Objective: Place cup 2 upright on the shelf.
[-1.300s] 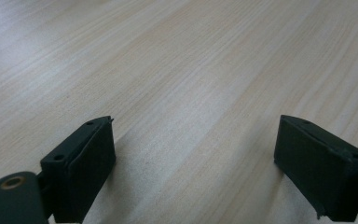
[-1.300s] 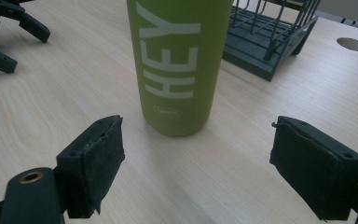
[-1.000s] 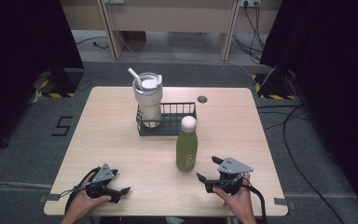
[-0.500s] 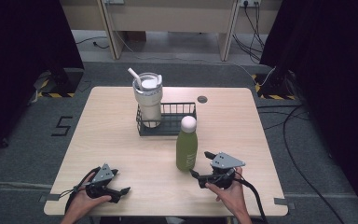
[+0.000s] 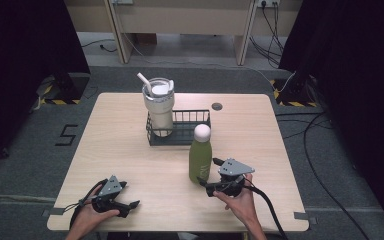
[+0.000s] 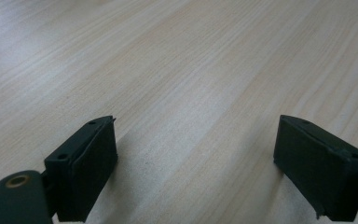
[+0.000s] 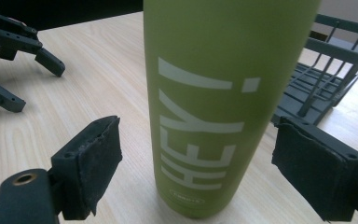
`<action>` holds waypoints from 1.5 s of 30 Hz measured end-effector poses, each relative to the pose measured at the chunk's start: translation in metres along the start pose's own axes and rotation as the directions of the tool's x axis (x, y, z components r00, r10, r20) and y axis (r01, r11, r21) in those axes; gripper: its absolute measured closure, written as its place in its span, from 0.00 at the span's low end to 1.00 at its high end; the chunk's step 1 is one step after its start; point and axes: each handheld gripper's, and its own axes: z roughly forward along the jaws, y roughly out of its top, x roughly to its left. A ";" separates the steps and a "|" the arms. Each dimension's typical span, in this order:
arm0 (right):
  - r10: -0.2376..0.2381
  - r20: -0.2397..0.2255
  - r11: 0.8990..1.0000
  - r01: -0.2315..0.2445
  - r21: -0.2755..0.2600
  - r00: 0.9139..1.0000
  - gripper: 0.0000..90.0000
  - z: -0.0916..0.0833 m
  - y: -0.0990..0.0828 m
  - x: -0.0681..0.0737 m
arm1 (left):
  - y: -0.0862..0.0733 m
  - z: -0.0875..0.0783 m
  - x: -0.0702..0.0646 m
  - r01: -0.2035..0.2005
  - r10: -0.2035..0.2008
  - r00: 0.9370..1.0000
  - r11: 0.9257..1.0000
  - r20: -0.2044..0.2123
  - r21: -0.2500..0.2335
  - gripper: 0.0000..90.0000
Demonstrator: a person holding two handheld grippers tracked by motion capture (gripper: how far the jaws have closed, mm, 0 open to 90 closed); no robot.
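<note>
At the near left corner of the pale wooden table (image 5: 120, 145), the left gripper (image 5: 130, 205) lies low over the boards in the person's left hand (image 5: 87, 217), its two black jaws standing wide apart with only bare wood grain between them (nothing is in its grasp). Further back, near the table's middle, a dark wire basket (image 5: 190, 131) holds a cream-coloured tumbler with a lid and a white straw (image 5: 158, 105) in its left end. Just in front of the basket's right end stands the tall green metal bottle with a white rounded cap (image 5: 200, 156), upright on the table. The right gripper (image 5: 206, 176) sits immediately to the bottle's right, pointing at its lower body; its jaws have just been opening and now flank the bottle on either side, with a clear gap between each pad and the green wall, so they are not pressing on it. The right hand (image 5: 240, 202) holds that gripper from behind.
</note>
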 end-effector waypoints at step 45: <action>0.037 -0.033 0.997 -0.039 -0.064 0.999 0.21 0.042 -0.007 -0.012 | 0.000 0.000 0.000 -0.002 0.002 1.000 1.000 0.002 -0.004 0.15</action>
